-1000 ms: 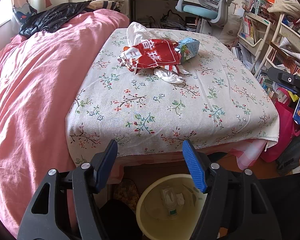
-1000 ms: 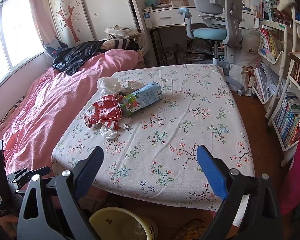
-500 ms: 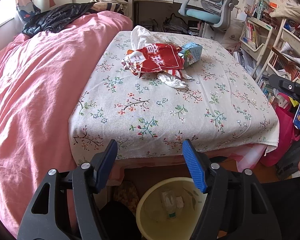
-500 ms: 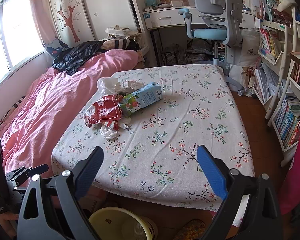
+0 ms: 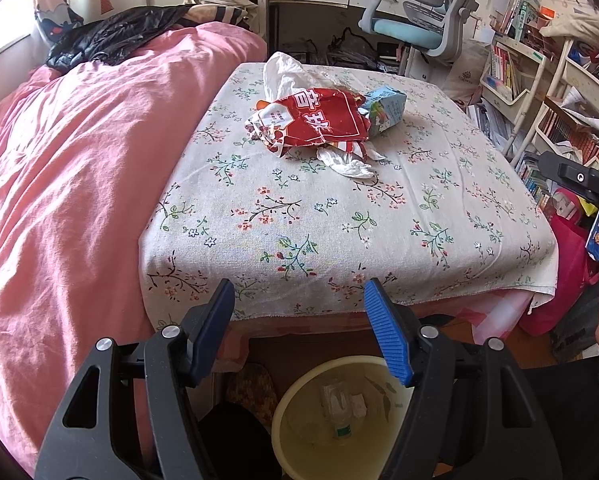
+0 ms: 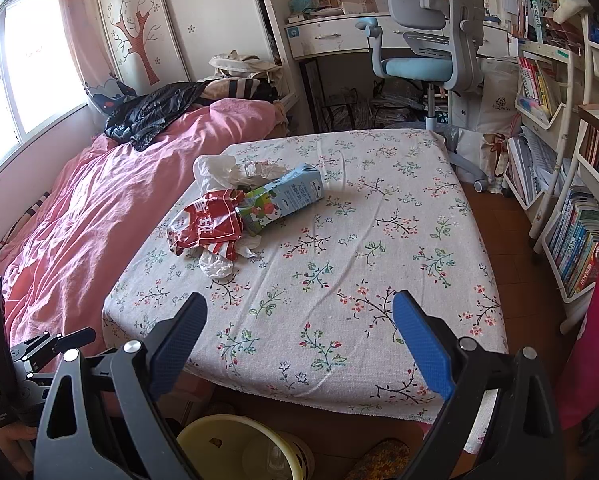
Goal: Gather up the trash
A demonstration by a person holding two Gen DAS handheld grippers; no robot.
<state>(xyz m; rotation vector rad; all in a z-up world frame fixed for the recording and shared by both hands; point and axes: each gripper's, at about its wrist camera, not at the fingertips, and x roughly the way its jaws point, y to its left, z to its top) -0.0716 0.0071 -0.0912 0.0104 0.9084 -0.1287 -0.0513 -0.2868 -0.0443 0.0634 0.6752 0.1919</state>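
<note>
A pile of trash lies on the floral tablecloth (image 5: 339, 216): a red snack bag (image 5: 315, 120), a blue drink carton (image 5: 383, 110), a white crumpled tissue (image 5: 347, 164) and a white plastic bag (image 5: 283, 72). The right wrist view shows the red bag (image 6: 207, 228), carton (image 6: 287, 196) and tissue (image 6: 215, 266) too. A yellow bin (image 5: 339, 416) holding a clear bottle stands on the floor below the table's near edge. My left gripper (image 5: 299, 332) is open and empty above the bin. My right gripper (image 6: 299, 344) is open and empty over the table's near edge.
A bed with a pink duvet (image 5: 67, 168) touches the table's left side. A desk chair (image 6: 431, 60) stands behind the table. Bookshelves (image 6: 579, 208) line the right. A pink bag (image 5: 559, 272) sits at the table's right corner. The bin (image 6: 243, 448) also shows in the right wrist view.
The left gripper has tilted up and moved slightly towards the table; the trash pile sits lower in its view. The right gripper has not moved. Both stay open.
</note>
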